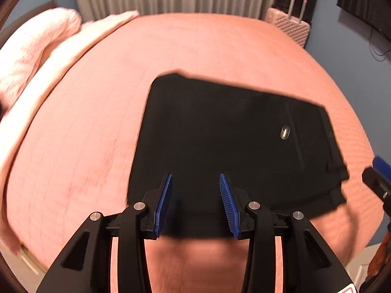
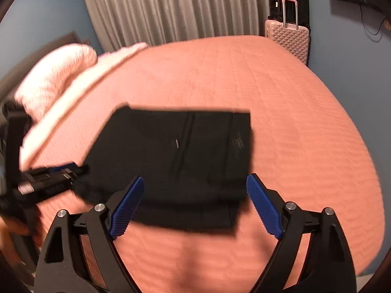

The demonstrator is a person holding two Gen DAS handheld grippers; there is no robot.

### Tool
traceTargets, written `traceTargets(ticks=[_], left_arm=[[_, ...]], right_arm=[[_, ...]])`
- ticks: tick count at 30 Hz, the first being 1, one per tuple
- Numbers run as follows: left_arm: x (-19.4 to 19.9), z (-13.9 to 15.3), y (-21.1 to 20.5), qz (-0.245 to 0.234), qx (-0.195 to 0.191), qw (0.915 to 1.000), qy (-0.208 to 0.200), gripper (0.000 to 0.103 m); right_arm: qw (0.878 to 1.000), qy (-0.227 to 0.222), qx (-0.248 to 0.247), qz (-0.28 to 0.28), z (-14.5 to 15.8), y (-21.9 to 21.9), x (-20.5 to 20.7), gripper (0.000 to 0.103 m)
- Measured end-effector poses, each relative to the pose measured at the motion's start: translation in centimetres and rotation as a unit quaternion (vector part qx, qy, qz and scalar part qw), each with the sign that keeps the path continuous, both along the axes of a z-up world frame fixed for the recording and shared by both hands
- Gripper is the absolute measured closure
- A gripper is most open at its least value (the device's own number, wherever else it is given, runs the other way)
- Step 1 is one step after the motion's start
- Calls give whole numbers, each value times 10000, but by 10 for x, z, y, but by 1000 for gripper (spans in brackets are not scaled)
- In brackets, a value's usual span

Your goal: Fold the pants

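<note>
Pants [image 1: 220,141] folded near bed [image 1: 85,134] front edge; our left gripper [image 1: 195,202] half-open, right gripper [image 2: 195,202] wide, both empty; we lift clear without snagging.

Matt black cloth pants [image 1: 220,131]; quilted pink bedspread [image 1: 85,134].
</note>
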State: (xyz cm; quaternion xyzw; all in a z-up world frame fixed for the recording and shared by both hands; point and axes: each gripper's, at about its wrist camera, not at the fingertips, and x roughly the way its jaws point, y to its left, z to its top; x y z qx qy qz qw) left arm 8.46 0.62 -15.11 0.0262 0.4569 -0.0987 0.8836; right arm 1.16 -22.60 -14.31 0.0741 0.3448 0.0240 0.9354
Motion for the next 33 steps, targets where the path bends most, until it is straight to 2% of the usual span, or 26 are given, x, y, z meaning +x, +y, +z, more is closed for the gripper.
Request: traceTargets(ticks=[1,3,6,7,8,9,11,12,13,14,15,17,18,19,21,23,24,26,28,31,33], left_arm=[[17,4,-8,-69,34,9999,-83,54],[51,1,-25,-173,261,9994,-120,43],[104,-21,-44,-225,557,9980,183,43],[115,-28,-45,-196,580,9977,281,43],[132,-42,-44,-120,628,9964,557,43],[141,-51,-41,-82,593,9955,738,40],[153,-59,-25,-100,232,9964,814,32],[158,-57,-15,-89,166,9969,770,32],[160,-53,-6,81,404,9970,648,36],[159,-46,3,285,717,9961,432,39],[153,-36,15,414,749,9961,206,39],[137,-24,35,401,34,9991,165,38],[127,-24,40,434,-175,9987,193,37],[117,-27,39,389,-216,9988,208,37],[95,-41,32,266,76,9993,238,36],[81,-63,29,124,577,9979,266,31],[76,-61,33,188,501,9984,205,31],[70,-50,43,529,443,9969,391,36],[56,-29,43,589,354,9973,262,36],[33,-5,33,523,500,9973,82,36],[16,9,26,510,449,9977,81,36]], right_arm=[[10000,-20,7,35,4,1,14,19],[9999,-7,94,82,8,3,51,19],[9989,328,200,253,-8,7,105,19],[9979,452,332,320,-18,6,119,24],[9969,574,415,340,-27,4,129,31],[9949,847,404,363,-42,-1,143,32],[9936,1126,-84,-19,-64,-21,152,53],[9931,1154,89,-172,-70,-41,150,62],[9921,1123,502,-254,-69,-58,143,75],[9913,1083,639,-376,-65,-65,137,75],[9925,933,522,-596,-54,-66,122,71],[9955,766,518,-210,-47,-50,105,71],[9965,773,321,5,-48,-33,93,71],[9964,817,140,158,-53,-19,86,71],[9939,1038,-310,220,-77,-6,75,74],[9951,981,0,-86,-84,-18,62,75],[9946,951,230,-354,-75,-22,52,75],[9955,816,-15,-490,-59,-14,36,72],[9956,718,-443,-403,-44,1,15,72],[9956,657,-382,-551,-33,6,-4,71],[9947,656,-383,-694,-25,9,-8,70]])
